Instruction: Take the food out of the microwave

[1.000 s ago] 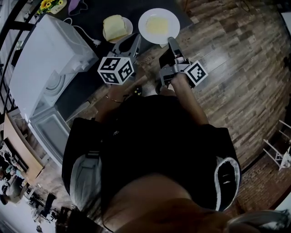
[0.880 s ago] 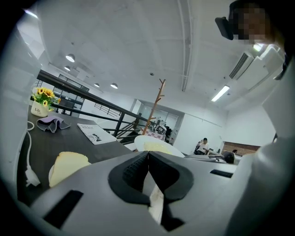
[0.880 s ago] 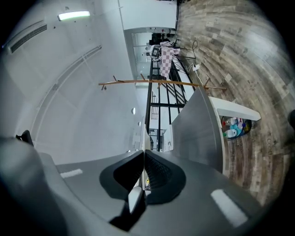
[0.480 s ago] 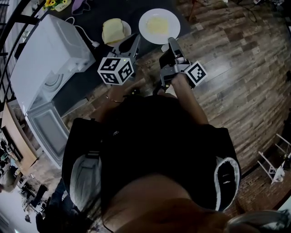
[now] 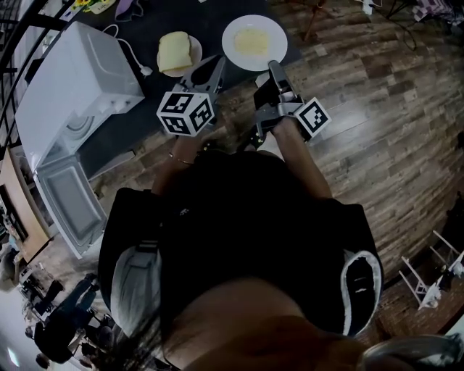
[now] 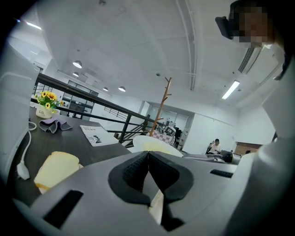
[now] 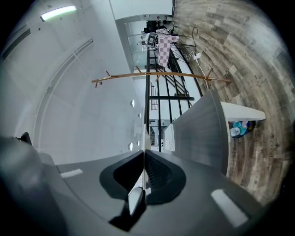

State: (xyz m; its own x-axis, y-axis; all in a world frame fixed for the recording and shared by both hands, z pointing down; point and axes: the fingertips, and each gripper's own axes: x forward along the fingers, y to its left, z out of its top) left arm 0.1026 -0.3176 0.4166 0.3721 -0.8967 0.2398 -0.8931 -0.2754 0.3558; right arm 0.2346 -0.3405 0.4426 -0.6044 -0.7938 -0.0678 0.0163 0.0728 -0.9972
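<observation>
**Plate of food out of the microwave, gripped by its rim**

The ribbed black pads of the right gripper [image 7: 144, 154] clamp the thin edge of a round white plate [image 5: 254, 21] (the gripper lies rolled on its side, so its own view shows the plate edge-on). The left gripper [image 6: 148, 156] points at the plate's other side, its grey jaws shut pad to pad. On the plate lies the food [image 5: 251, 40], a flat, pale yellow square. The plate is over the near corner of a matte dark table [image 5: 210, 22], with a thick, rounded piece of bread [image 5: 176, 51] on a small plate [image 5: 196, 49] just beside it. Farther left on the table stands the boxy white microwave [image 5: 72, 80], its door [image 5: 69, 206] open. Worn wood planks cover the floor [image 5: 377, 109]. Beyond the table are a black railing [image 6: 92, 97], a wooden coat stand [image 6: 162, 108] and a smooth white ceiling.
</observation>
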